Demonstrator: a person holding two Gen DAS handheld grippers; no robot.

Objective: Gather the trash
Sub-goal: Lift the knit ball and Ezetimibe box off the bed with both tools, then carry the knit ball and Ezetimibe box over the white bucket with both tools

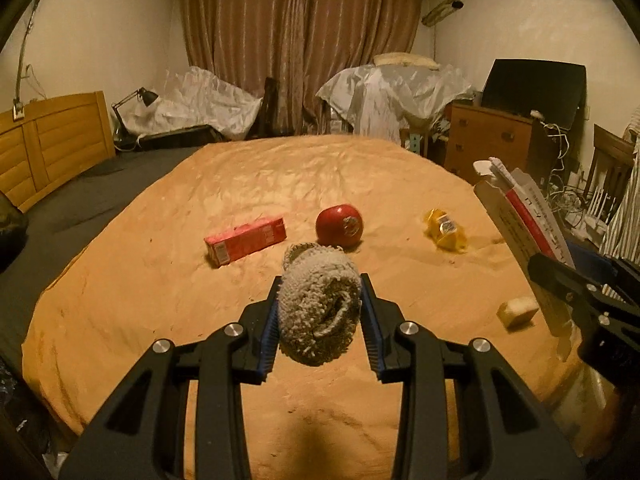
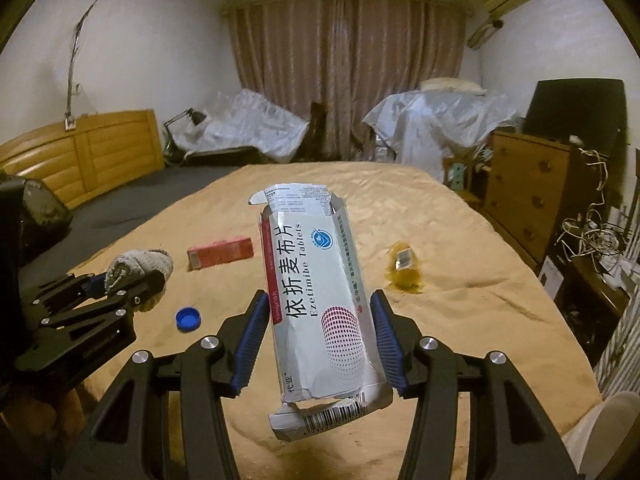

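Left gripper [image 1: 320, 312] nearest the lens: jaws at their tightest, pads pinching a rolled grey fuzzy sock [image 1: 320, 300], lifted clear above the orange bedspread [image 1: 160, 280]. The right-wrist view confirms it, sock roll sticking out past the fingertips.

Right gripper [image 2: 316, 340]: jaws about half open, blue pads pressed on both long sides of a white tablet box [image 2: 316, 300], printed "Ezetimibe Tablets". Box is upright with a slight tilt, both end flaps torn open, held off the bedspread.

Everything else, relative to the red apple [image 1: 339, 225] on the bedspread, as the left wrist sees it:
- red carton [image 1: 245, 239] lying flat, to the left of the apple, apart from it
- crumpled yellow wrapper [image 1: 445, 232] to the right, well apart
- pale sponge-like chunk [image 1: 517, 311] further right and nearer the camera, beside the right gripper

The apple is hidden behind the tablet box in the right-wrist view.

Blue bottle cap [image 2: 188, 319] shows only in the right-wrist view, open side up on the bedspread, below the left gripper's fingertips and nearer the camera than the red carton.
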